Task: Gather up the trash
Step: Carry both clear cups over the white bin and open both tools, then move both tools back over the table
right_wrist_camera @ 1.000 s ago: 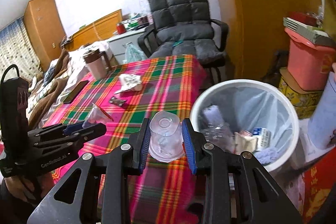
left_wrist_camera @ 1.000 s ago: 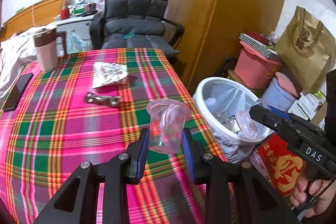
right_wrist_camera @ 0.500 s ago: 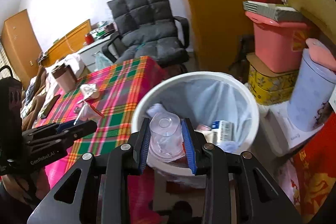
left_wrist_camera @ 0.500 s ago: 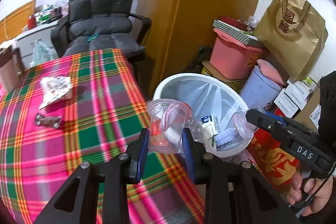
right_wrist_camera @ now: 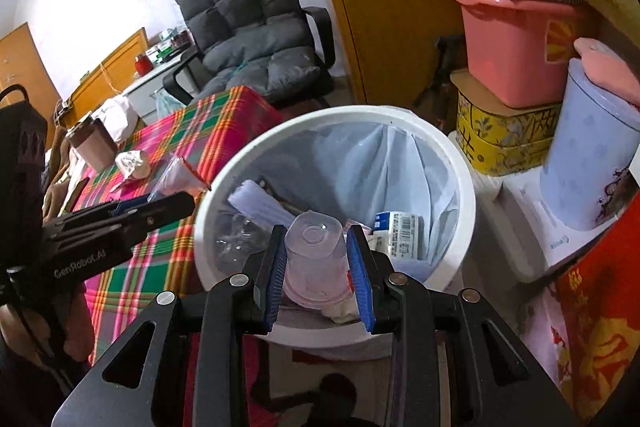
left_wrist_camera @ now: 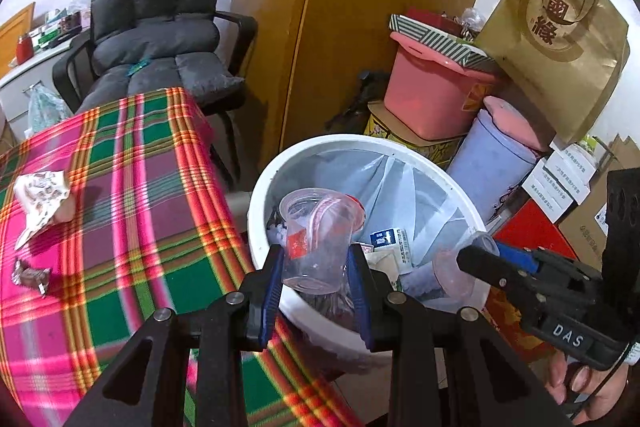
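Over the white bin point(left_wrist_camera: 260, 195), both grippers now hang where a second ago they were above the checked tablecloth point(left_wrist_camera: 132, 187), so the carry looks done and letting go is likely next. The left gripper point(left_wrist_camera: 316, 267) is clenched on an upright clear plastic cup point(left_wrist_camera: 320, 235) with a red label; the right gripper point(right_wrist_camera: 318, 259) grips a second clear cup point(right_wrist_camera: 314, 247), bottom facing the camera. Both cups are thin, see-through and slightly tapered. A pale, crinkled liner point(right_wrist_camera: 360, 163) lines the round bin. A crumpled wrapper point(left_wrist_camera: 40, 195) and a small foil wrapper point(left_wrist_camera: 30, 277) remain on the cloth.
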`<control>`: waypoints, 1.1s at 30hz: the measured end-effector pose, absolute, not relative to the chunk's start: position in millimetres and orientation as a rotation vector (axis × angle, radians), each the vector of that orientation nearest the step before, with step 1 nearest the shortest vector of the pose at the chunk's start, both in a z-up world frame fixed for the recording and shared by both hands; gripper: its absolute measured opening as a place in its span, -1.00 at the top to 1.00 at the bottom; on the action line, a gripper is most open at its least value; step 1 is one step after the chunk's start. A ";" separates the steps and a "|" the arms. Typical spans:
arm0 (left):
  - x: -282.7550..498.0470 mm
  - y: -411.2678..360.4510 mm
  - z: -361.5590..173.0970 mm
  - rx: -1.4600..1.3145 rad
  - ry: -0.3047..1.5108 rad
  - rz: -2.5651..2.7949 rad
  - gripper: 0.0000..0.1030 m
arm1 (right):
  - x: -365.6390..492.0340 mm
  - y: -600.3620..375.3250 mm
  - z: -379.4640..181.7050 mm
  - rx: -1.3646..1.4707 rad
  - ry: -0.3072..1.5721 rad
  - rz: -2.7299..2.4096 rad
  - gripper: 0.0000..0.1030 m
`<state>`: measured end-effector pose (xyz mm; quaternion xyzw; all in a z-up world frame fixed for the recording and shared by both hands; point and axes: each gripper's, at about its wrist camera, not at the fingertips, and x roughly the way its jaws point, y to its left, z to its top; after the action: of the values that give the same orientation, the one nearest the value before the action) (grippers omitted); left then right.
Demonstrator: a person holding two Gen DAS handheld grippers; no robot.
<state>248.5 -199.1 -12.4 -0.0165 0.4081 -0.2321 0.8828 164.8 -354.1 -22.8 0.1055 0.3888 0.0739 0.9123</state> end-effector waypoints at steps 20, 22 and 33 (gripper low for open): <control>265.4 -192.3 -17.3 -0.088 0.831 -0.510 0.35 | 169.2 -359.4 -26.1 0.208 0.800 0.141 -0.06; 264.1 -188.2 -15.6 -0.099 0.826 -0.508 0.35 | 166.9 -359.1 -24.0 0.209 0.793 0.141 -0.06; 259.6 -159.3 -9.6 -0.136 0.809 -0.433 0.35 | 161.8 -352.5 -18.6 0.210 0.782 0.167 -0.06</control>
<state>259.6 -159.3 -9.6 -0.0657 0.3900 -0.2090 0.8944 161.8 -352.5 -18.6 0.1019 0.3798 0.0809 0.9159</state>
